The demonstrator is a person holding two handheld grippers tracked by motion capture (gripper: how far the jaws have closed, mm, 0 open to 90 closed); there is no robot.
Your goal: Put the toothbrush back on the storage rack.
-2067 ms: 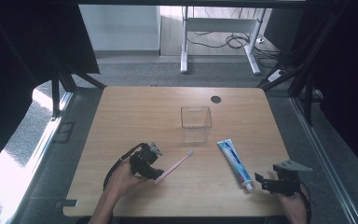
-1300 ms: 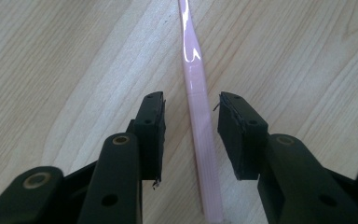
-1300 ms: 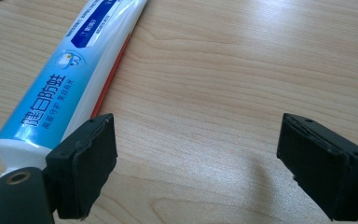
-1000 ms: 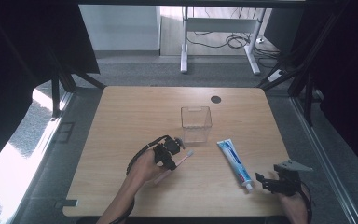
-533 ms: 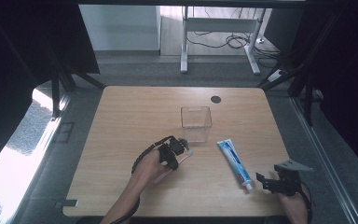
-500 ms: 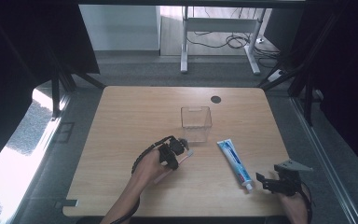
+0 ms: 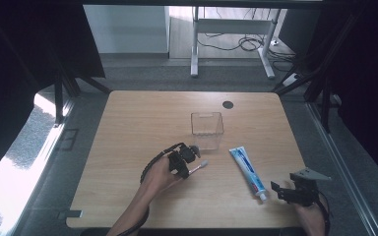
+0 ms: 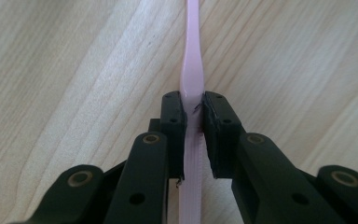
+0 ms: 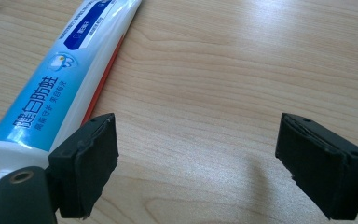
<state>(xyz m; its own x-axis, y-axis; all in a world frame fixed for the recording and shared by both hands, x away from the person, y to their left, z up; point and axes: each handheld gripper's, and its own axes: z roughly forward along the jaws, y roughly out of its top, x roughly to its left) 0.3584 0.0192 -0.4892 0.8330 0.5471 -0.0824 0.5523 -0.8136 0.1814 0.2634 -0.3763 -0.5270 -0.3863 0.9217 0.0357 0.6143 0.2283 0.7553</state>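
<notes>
One wooden table (image 7: 128,128); one clear box (image 7: 207,130) mid-table, unmoved. One toothpaste tube (image 7: 246,169) right of it, same spot as before. One pink toothbrush (image 7: 197,167), carried since 2 s ago toward the box. Left gripper (image 7: 189,156) clamps its handle (jaws tight). Right gripper (image 7: 281,190), unmoved, gapes wide, empty, beside the tube's cap.

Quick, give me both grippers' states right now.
Left gripper: shut on the pink toothbrush.
Right gripper: open, empty, beside the toothpaste tube.
</notes>
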